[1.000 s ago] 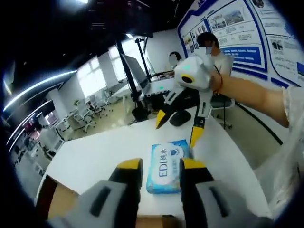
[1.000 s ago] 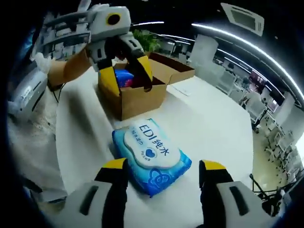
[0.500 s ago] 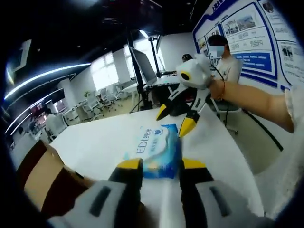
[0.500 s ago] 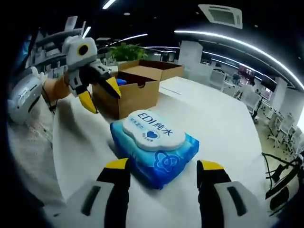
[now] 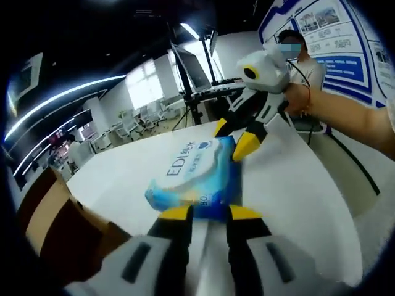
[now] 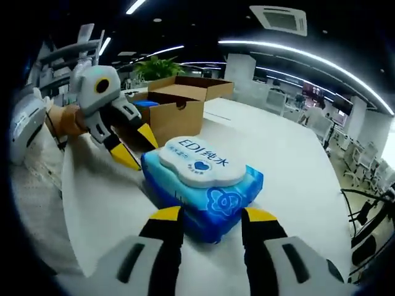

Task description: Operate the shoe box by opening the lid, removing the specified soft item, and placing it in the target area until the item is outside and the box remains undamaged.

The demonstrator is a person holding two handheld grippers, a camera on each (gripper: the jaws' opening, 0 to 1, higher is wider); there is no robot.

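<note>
Between both hand-held grippers: wipes pack (image 6: 202, 182).

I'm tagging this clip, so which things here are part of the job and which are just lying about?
Part of the job:
- wipes pack, on the table
- shoe box, lid open
- left gripper
- right gripper

Just lying about:
- potted plant
- wall posters
- white table

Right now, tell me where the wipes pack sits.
The wipes pack lies on the white table, outside the open shoe box, between both claws' yellow tips in either view.
</note>
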